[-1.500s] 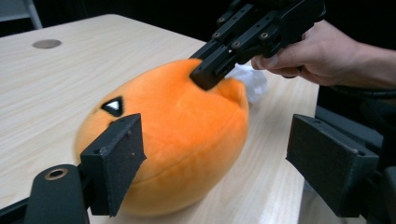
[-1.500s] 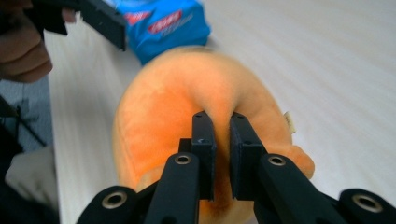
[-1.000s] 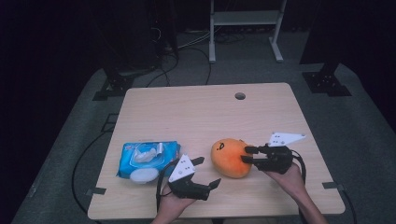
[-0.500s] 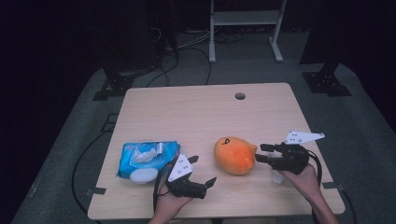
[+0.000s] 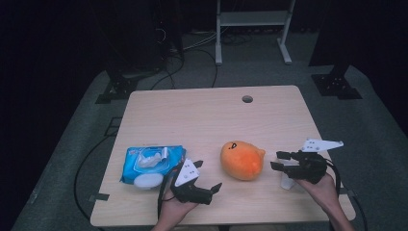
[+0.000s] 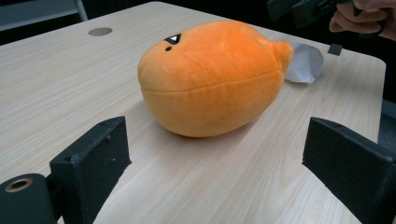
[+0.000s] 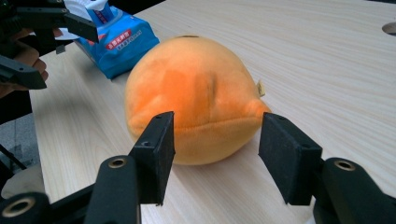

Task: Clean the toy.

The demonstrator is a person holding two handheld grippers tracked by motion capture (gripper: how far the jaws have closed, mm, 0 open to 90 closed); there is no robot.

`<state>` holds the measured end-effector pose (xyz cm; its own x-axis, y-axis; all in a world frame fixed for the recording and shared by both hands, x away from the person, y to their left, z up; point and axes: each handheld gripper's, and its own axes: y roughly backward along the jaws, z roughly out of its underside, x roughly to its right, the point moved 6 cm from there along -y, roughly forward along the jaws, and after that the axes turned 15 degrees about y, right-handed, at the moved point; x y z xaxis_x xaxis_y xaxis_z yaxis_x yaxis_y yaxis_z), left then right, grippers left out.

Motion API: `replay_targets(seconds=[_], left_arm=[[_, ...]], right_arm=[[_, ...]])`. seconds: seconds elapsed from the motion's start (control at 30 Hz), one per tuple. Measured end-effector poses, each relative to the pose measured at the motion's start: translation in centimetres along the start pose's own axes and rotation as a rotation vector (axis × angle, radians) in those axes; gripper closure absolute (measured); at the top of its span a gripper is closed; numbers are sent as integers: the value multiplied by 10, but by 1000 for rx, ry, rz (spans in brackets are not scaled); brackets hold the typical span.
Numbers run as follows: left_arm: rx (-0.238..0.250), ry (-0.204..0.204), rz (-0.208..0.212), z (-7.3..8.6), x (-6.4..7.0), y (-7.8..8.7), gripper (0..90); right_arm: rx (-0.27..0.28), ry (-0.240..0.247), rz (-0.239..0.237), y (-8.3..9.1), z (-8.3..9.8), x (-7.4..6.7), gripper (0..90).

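An orange plush toy (image 5: 242, 160) lies on the wooden table (image 5: 192, 115), near its front edge. Right of the toy my right gripper (image 5: 276, 160) is open and a short gap away; its jaws have just been opening and nothing is between them. In the right gripper view the plush toy (image 7: 196, 98) lies just beyond the right gripper (image 7: 219, 130). My left gripper (image 5: 208, 174) stands open to the front left of the toy, aimed at it. Seen from the left gripper view, the plush toy (image 6: 210, 84) sits ahead of the wide left gripper (image 6: 217, 154).
A blue pack of wipes (image 5: 151, 163) lies left of the left gripper, near the front edge. A crumpled white tissue (image 5: 287, 183) lies under the right hand. The table has a round hole (image 5: 247, 99) at the back.
The right gripper has drawn back to the right, away from the plush toy it was touching, and its jaws have spread. The toy and the left gripper stayed put.
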<state>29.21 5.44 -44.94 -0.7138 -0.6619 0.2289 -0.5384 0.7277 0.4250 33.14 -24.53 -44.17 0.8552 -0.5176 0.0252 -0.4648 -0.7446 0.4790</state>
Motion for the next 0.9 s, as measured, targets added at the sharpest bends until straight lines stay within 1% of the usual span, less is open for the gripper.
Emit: replay_targets(seconds=[0.47,0.53,0.8,0.9], left_arm=[[-9,-3,-22,3,-5,0,60],[-11,-9,-28,3,-6,0,60],[-1,-5,-34,2,-8,3,60],[0,-4,-33,2,-8,4,60]], right_arm=[[-25,-37,6,12,22,-1,414],[-29,-40,8,13,25,-1,411],[-47,-57,14,21,39,-3,396],[-47,-72,17,25,45,-4,392]])
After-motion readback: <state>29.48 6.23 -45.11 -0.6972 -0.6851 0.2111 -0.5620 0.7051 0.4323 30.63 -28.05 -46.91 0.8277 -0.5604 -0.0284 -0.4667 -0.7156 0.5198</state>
